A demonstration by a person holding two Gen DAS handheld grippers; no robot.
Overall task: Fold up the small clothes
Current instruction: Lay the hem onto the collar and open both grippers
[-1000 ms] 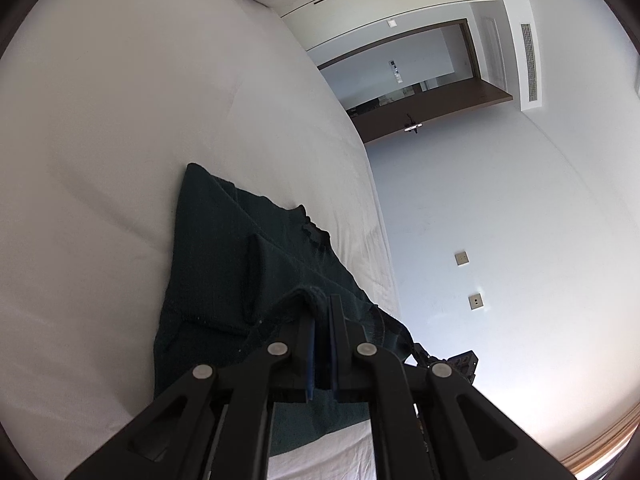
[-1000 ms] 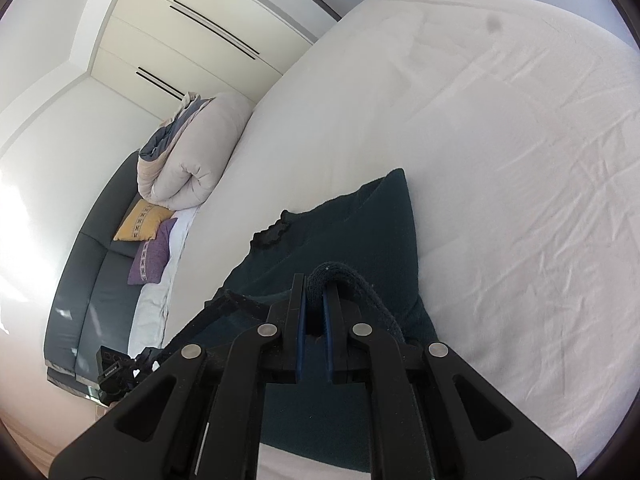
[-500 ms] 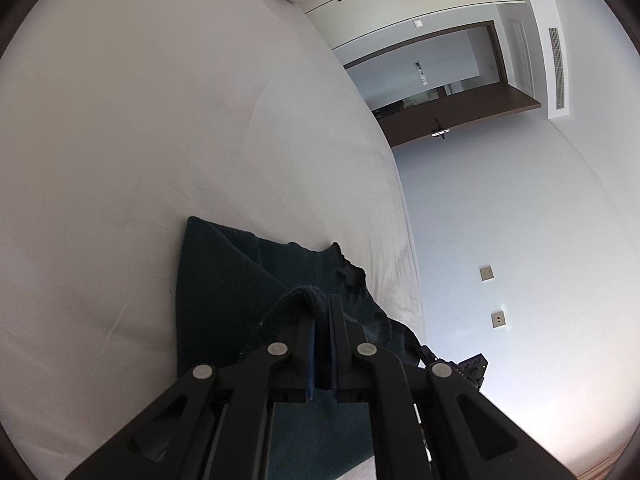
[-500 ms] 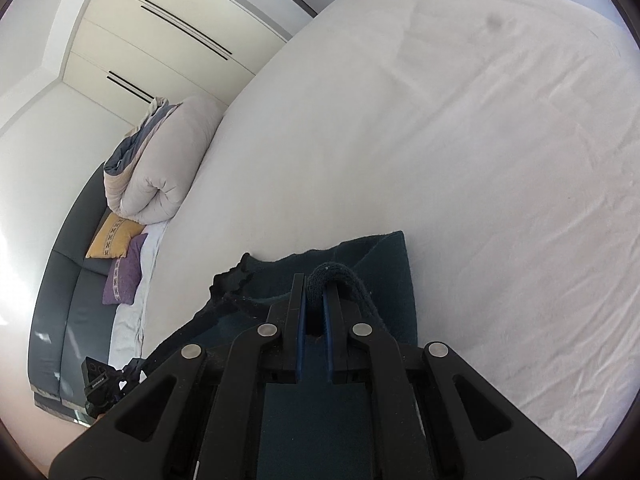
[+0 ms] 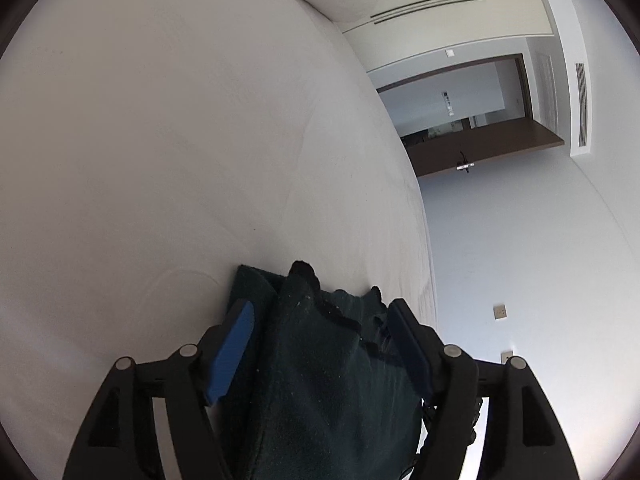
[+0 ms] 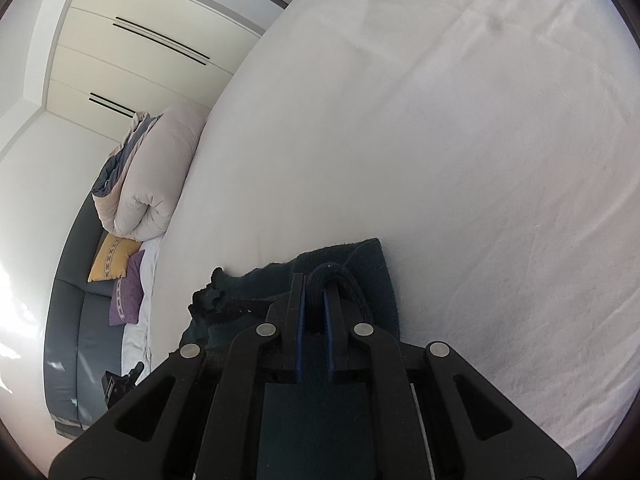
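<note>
A dark green small garment (image 5: 320,360) lies folded over on the white bed (image 5: 160,140). In the left wrist view my left gripper (image 5: 320,316) straddles it with jaws opening. The blue pads (image 5: 234,344) stand clear of the cloth, which lies loose between them. In the right wrist view my right gripper (image 6: 314,292) is shut on a thick rolled edge of the same dark green garment (image 6: 372,272). That edge sits just above the sheet of the bed (image 6: 460,160).
A rolled duvet (image 6: 148,184) and yellow and purple cushions (image 6: 116,272) lie at the head of the bed by a grey headboard. Wardrobe doors (image 6: 140,40) stand behind. In the left view the bed edge drops to a white wall with an open doorway (image 5: 472,128).
Both grippers have moved forward and down, carrying the garment's edge over itself onto the bed. The left jaws, shut on the cloth before, now stand apart; the right stays clamped.
</note>
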